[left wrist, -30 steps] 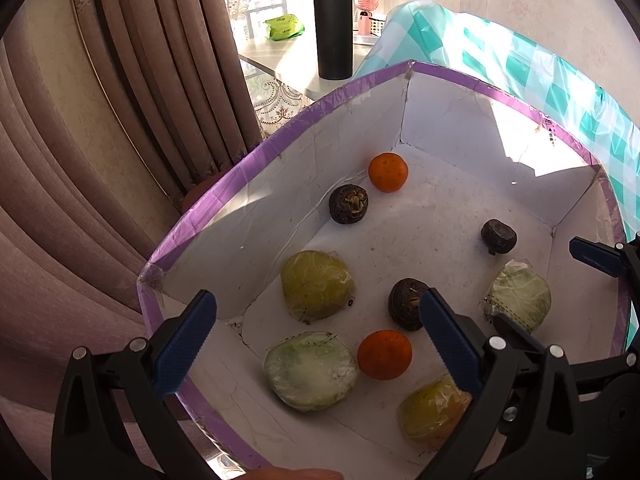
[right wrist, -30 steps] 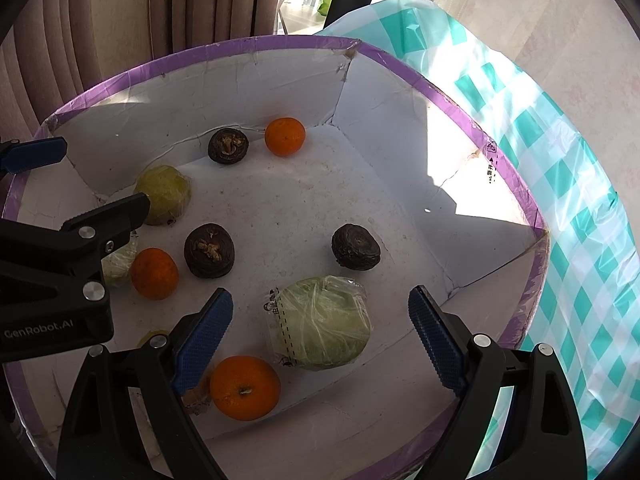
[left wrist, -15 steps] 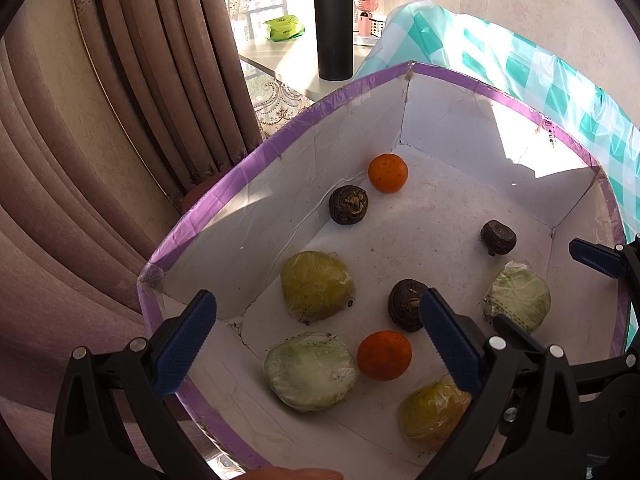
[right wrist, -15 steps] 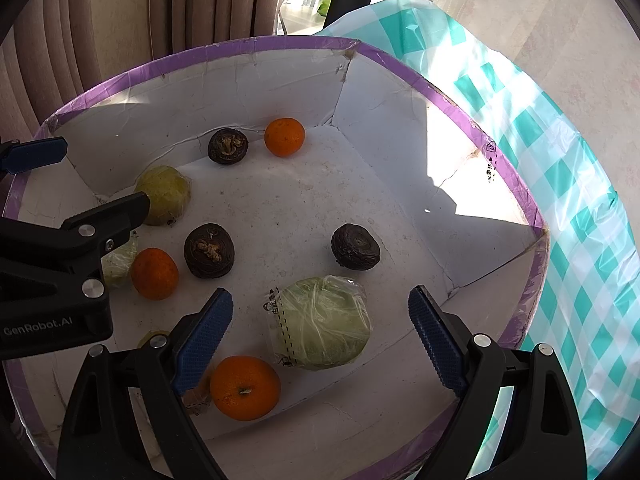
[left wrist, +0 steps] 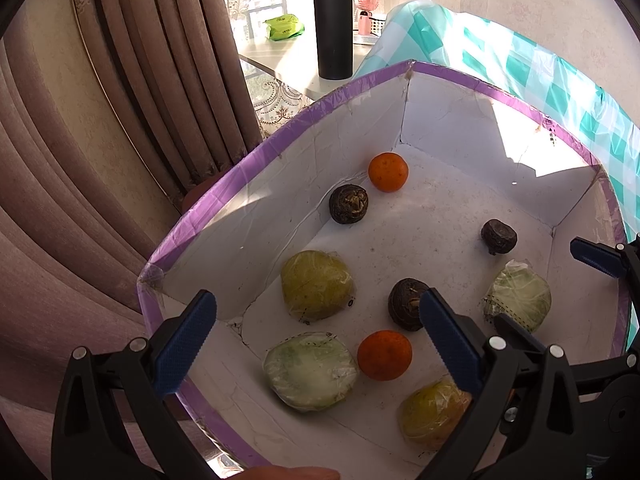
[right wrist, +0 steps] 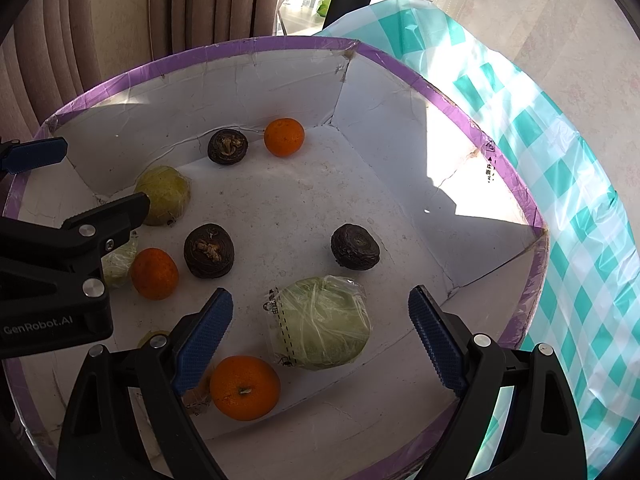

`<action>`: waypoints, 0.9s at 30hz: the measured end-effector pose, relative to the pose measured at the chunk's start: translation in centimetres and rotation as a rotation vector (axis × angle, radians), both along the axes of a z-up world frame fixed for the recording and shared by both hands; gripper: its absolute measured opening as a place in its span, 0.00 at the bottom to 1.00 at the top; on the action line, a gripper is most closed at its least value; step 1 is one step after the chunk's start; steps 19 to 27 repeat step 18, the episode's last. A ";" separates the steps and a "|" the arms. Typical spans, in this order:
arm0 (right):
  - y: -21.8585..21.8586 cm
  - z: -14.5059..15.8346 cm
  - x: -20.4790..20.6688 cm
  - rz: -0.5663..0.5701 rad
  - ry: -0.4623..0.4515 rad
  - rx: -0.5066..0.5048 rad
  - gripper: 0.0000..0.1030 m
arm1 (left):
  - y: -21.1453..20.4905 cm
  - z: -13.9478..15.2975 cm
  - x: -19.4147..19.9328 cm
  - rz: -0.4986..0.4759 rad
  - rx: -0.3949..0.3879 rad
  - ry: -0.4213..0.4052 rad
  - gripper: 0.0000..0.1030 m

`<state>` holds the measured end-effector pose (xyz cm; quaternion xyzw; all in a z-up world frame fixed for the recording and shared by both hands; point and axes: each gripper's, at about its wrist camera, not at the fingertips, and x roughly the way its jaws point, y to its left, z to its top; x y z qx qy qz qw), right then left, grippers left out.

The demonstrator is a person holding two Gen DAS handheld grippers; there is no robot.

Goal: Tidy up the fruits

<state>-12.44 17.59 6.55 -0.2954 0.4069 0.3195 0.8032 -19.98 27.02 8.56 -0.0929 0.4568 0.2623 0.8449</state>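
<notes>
A white box with a purple rim (left wrist: pixel 248 184) (right wrist: pixel 448 104) holds loose fruit. Oranges lie at the far corner (left wrist: pixel 388 172) (right wrist: pixel 284 137), in the middle (left wrist: pixel 384 355) (right wrist: pixel 154 273) and near the front (right wrist: pixel 245 387). Three dark brown fruits (left wrist: pixel 349 204) (left wrist: pixel 498 237) (left wrist: pixel 405 304) sit among them. Several wrapped green-yellow fruits (left wrist: pixel 316 285) (left wrist: pixel 310 370) (right wrist: pixel 324 322) also lie inside. My left gripper (left wrist: pixel 316 344) is open and empty above the box's near left corner. My right gripper (right wrist: pixel 320 336) is open and empty above a wrapped green fruit.
A black thermos (left wrist: pixel 333 24) stands on a small white table (left wrist: pixel 280 64) behind the box. Brown curtains (left wrist: pixel 100 120) hang to the left. A teal checked cloth (right wrist: pixel 560 160) covers the surface to the right of the box.
</notes>
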 end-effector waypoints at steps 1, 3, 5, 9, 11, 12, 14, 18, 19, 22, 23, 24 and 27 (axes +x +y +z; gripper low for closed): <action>0.0 0.0 0.0 0.000 0.000 0.000 0.84 | 0.0 0.1 0.1 -0.001 0.001 0.004 0.98; 0.0 0.0 0.0 0.000 0.000 0.000 0.84 | 0.0 0.0 0.3 -0.005 0.002 0.017 0.98; 0.0 0.0 0.0 0.000 0.000 0.000 0.84 | -0.1 0.0 0.4 -0.015 0.006 0.028 0.98; 0.0 0.1 0.0 -0.001 0.000 0.001 0.84 | -0.2 0.0 0.1 -0.011 0.005 -0.007 0.98; 0.0 0.2 0.0 -0.002 0.000 0.002 0.84 | -0.2 0.0 0.2 -0.007 0.007 0.004 0.98; 0.0 0.2 0.0 -0.001 0.001 0.003 0.84 | -0.2 -0.1 0.4 -0.006 0.008 0.018 0.98; 0.1 0.3 0.0 0.000 0.001 0.009 0.84 | -0.3 -0.1 0.5 -0.007 0.009 0.031 0.98; 0.2 0.4 0.0 0.006 -0.002 0.033 0.84 | -0.2 -0.1 0.3 0.015 0.010 0.030 0.98; 0.2 0.4 0.0 0.006 -0.002 0.033 0.84 | -0.2 -0.1 0.3 0.015 0.010 0.030 0.98; 0.2 0.4 0.0 0.006 -0.002 0.033 0.84 | -0.2 -0.1 0.3 0.015 0.010 0.030 0.98; 0.2 0.4 0.0 0.006 -0.002 0.033 0.84 | -0.2 -0.1 0.3 0.015 0.010 0.030 0.98; 0.2 0.4 0.0 0.006 -0.002 0.033 0.84 | -0.2 -0.1 0.3 0.015 0.010 0.030 0.98; 0.2 0.4 0.0 0.006 -0.002 0.033 0.84 | -0.2 -0.1 0.3 0.015 0.010 0.030 0.98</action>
